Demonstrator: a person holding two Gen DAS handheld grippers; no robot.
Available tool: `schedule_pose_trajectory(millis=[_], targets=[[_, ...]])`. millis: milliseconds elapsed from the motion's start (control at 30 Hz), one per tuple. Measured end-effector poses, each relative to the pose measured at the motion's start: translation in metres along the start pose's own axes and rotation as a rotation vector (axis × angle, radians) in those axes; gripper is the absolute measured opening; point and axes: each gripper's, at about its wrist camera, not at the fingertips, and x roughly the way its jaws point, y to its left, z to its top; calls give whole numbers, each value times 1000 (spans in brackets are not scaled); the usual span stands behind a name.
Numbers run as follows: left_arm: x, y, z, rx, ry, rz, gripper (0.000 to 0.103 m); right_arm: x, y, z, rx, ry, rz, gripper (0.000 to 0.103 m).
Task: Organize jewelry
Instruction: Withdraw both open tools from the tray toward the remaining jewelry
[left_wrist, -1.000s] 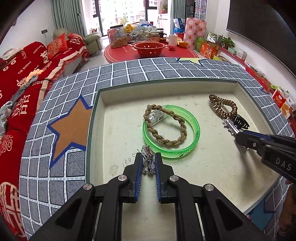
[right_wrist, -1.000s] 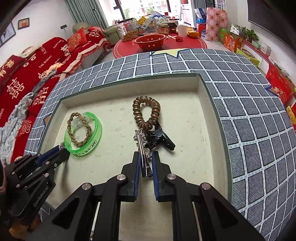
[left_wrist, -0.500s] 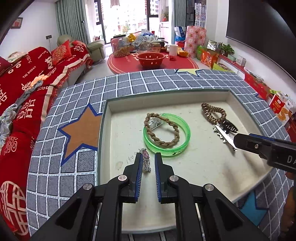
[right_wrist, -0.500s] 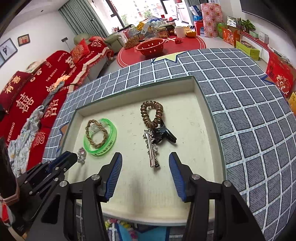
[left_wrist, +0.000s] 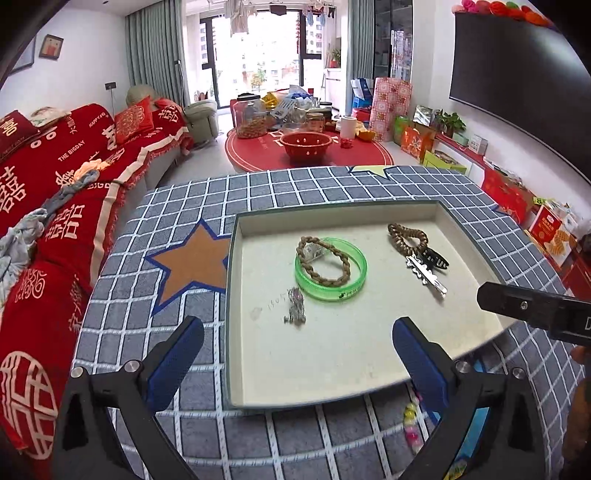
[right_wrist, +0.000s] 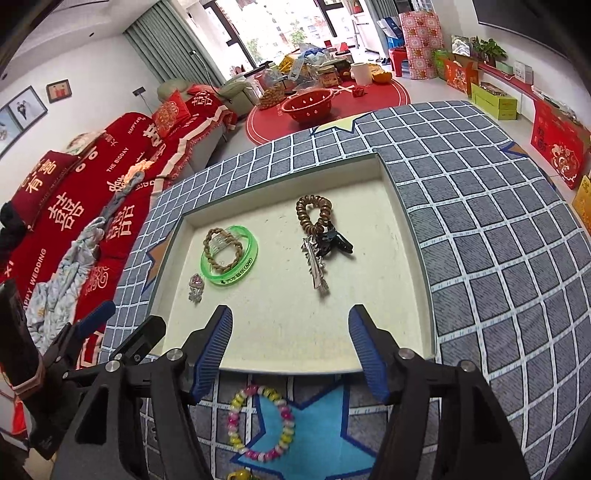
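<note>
A shallow cream tray (left_wrist: 369, 365) (right_wrist: 413, 280) sits on a grey checked cloth. In it lie a green bangle (left_wrist: 354, 288) (right_wrist: 248, 258) with a brown braided band (left_wrist: 314, 269) (right_wrist: 210, 254) on it, a small silver brooch (left_wrist: 295, 306) (right_wrist: 195, 286), a brown coil hair tie (left_wrist: 406, 236) (right_wrist: 314, 214), a black claw clip (left_wrist: 436, 258) (right_wrist: 336, 240) and a silver hair clip (left_wrist: 426, 275) (right_wrist: 316, 266). My left gripper (left_wrist: 297, 358) is open and empty above the tray's near edge. My right gripper (right_wrist: 290, 350) is open and empty near the tray's front edge.
A colourful bead bracelet (right_wrist: 260, 424) lies on the cloth in front of the tray, and part of it shows in the left wrist view (left_wrist: 410, 424). A red-covered sofa (left_wrist: 44, 192) stands to the left. A red round table (left_wrist: 306, 147) with a bowl stands beyond.
My left gripper let go of the silver brooch, opened wide and pulled back. My right gripper, which released the silver hair clip earlier, has pulled further back and up.
</note>
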Motion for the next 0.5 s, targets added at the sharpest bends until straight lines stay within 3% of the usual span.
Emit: schedule_pose_trajectory(millis=[133,200,267,300,333,500], targets=[[-20,7,-11,-10,-22,4,103,-14,2,-8,-1,-17,9,80],[-28,10,-18,-15,-29,2,103,-21,4,-12,-2,-24,10,81],[-38,12,-25,-9,-32,-12,103,-27,5,-19,-3,-27,16,93],[-43,12,-29,-4,-27,-24,103,-31,6,-24,-4,-30,23,94],[-47,13,-33,-1,-19,-38,103,-35,7,-28,-7,-35,27,103],[-63,15,-56,-5,12,-90,103,-58,11,-48,-38,-86,18,103]])
